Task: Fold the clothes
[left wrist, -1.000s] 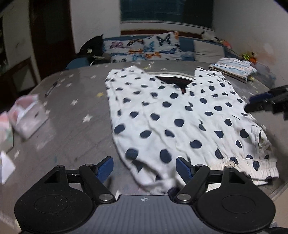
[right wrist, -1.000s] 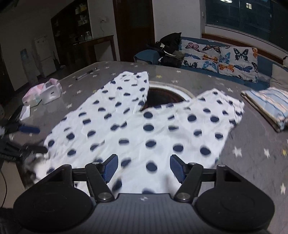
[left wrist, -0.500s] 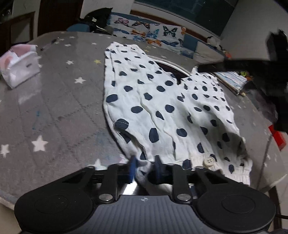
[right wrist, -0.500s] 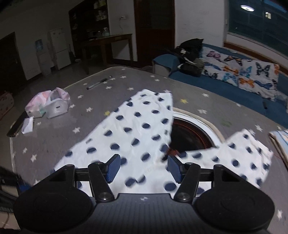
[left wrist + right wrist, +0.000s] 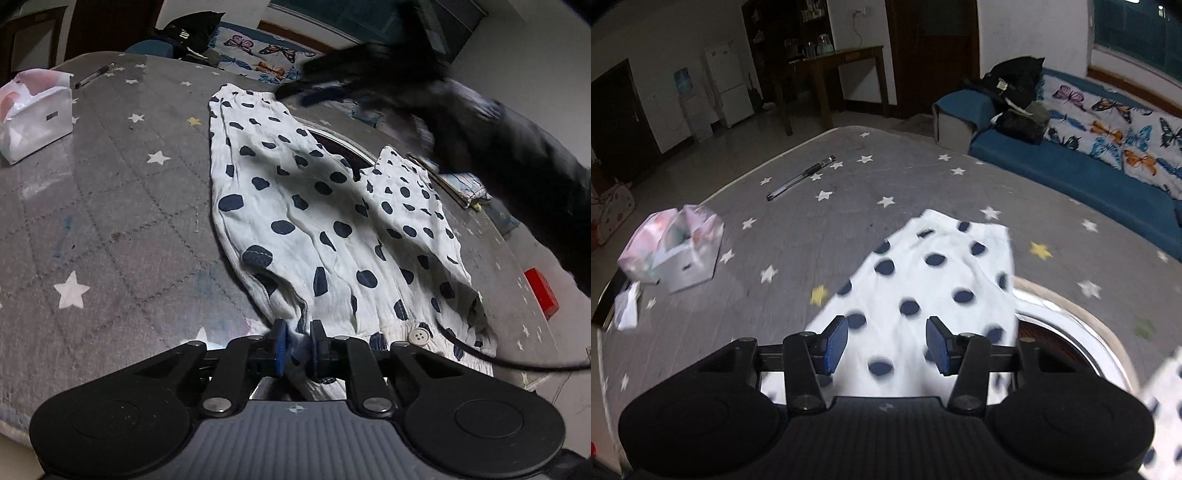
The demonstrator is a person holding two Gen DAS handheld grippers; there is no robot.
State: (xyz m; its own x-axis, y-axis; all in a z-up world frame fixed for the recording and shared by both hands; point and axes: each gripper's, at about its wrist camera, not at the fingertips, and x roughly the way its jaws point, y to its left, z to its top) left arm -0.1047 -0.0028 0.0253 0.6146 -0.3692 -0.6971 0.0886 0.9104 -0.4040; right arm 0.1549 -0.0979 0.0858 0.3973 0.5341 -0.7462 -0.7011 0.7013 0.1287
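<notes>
1. The polka-dot trousers [image 5: 325, 206] are spread flat on the grey star-print worktop [image 5: 110, 206], waistband at the near edge with its white button [image 5: 418, 335] showing, both legs running away toward the butterfly-print sofa [image 5: 1108, 147]. So the long axis goes near-to-far.
2. The left gripper [image 5: 295, 347] is pinched down on the near waistband corner, with cloth bunched between the blue pads.
3. The right gripper [image 5: 886, 349] is wide open with nothing in it, hovering over the far end of one leg [image 5: 942, 273]. The hem lies just ahead of it. It's blurry, so I can't tell how high it sits above the cloth.
4. My guess is the right one goes for that hem, since it's by far the nearer of the 2, while the left pins the waist end.
5. There's plenty of bare worktop to the left of the trousers. Things to dodge: the tissue box [image 5: 679, 254], the pen [image 5: 801, 177], and a round recessed ring [image 5: 1071, 325] between the legs. The waistband is right at the worktop edge, so it could slide off.
</notes>
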